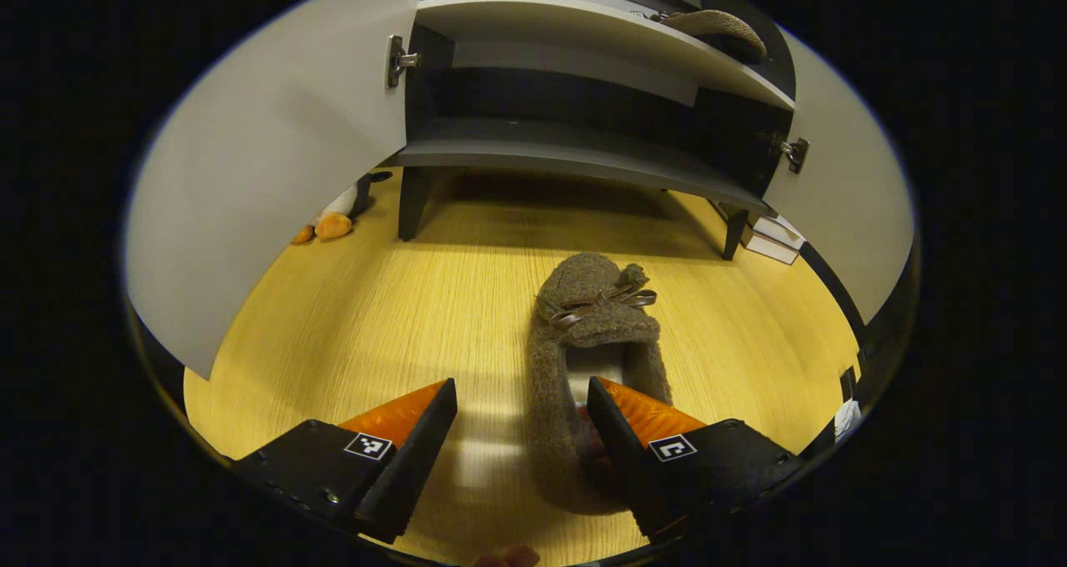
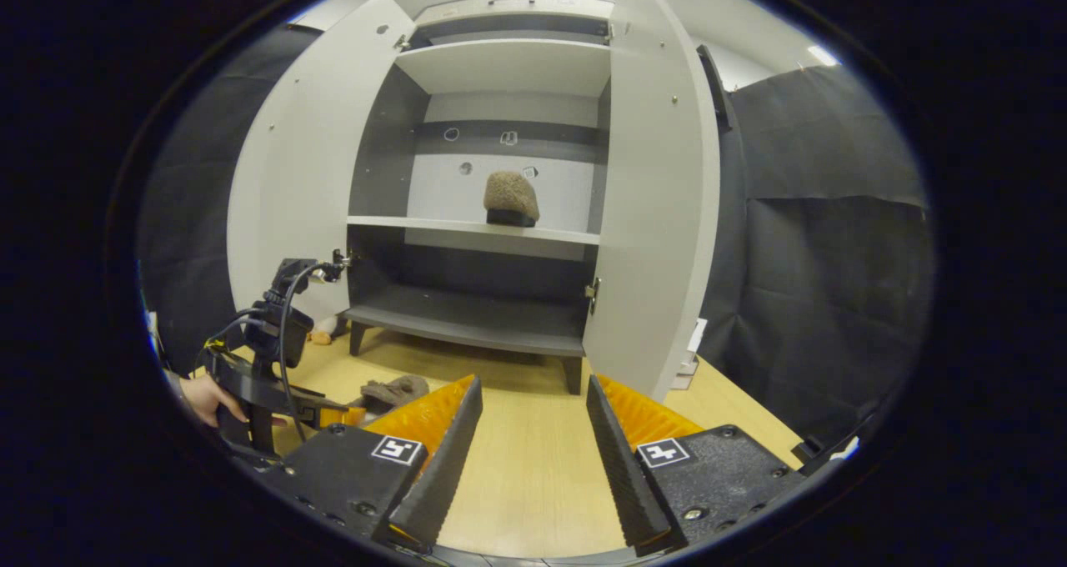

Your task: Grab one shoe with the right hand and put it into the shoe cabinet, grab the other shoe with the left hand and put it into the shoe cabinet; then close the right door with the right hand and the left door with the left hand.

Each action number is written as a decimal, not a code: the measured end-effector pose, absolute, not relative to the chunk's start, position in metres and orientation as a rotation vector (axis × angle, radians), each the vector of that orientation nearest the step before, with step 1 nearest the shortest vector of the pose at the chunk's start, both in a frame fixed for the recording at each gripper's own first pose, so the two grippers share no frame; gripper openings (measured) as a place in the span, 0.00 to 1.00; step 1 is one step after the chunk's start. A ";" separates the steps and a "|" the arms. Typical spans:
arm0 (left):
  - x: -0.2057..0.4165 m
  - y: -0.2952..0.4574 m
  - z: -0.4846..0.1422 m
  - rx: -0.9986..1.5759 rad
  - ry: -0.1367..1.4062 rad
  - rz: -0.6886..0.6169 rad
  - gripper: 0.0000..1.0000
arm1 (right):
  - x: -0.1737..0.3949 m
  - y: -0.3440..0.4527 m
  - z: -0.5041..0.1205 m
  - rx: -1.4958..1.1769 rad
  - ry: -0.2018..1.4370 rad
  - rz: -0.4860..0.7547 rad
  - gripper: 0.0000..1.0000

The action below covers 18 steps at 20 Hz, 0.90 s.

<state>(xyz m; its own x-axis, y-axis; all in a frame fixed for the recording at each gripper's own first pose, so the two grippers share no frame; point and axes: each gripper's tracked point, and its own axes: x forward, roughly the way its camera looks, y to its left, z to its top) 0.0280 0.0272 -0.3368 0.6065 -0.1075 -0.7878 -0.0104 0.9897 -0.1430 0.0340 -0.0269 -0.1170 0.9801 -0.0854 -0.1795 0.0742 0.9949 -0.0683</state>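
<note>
Slipper [image 1: 583, 358], centre frame: fuzzy, rough brown pile with a smooth ribbon bow. Floor [image 1: 400, 317], lower half: pale wood grain, slight sheen. Cabinet doors [image 1: 275, 158], left and right: smooth matt panels. Hinges [image 1: 398, 60], upper left: bright metal. Booth wall [image 2: 825, 217], right: matt black cloth.

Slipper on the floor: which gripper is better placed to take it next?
Left. The left gripper is open with one finger inside the floor slipper, the other outside its side wall. The right gripper is open and empty, farther back, facing the cabinet, where the other slipper already sits.
</note>
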 end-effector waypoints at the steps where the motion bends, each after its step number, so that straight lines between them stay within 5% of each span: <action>1: 0.031 0.028 -0.342 -0.151 0.916 -0.048 0.96 | 0.034 -0.028 -0.118 -0.061 0.187 -0.083 0.80; 9: 0.054 0.025 -0.356 -0.225 0.887 -0.024 0.93 | 0.043 -0.029 -0.122 -0.061 0.203 -0.085 0.80; 11: 0.058 0.018 -0.357 -0.251 0.876 -0.044 0.86 | 0.044 -0.029 -0.123 -0.064 0.206 -0.081 0.80; 13: 0.060 0.010 -0.354 -0.284 0.854 -0.053 0.63 | 0.045 -0.028 -0.125 -0.067 0.210 -0.076 0.80; 14: 0.062 0.006 -0.355 -0.300 0.846 -0.051 0.40 | 0.045 -0.028 -0.125 -0.069 0.211 -0.074 0.80; 16: 0.064 0.012 -0.355 -0.288 0.814 -0.007 0.21 | 0.045 -0.027 -0.125 -0.075 0.210 -0.070 0.80; 17: 0.062 0.015 -0.350 -0.294 0.798 0.006 0.19 | 0.045 -0.027 -0.125 -0.076 0.210 -0.067 0.80; 18: 0.065 0.012 -0.353 -0.306 0.793 0.003 0.04 | 0.046 -0.026 -0.125 -0.078 0.209 -0.063 0.80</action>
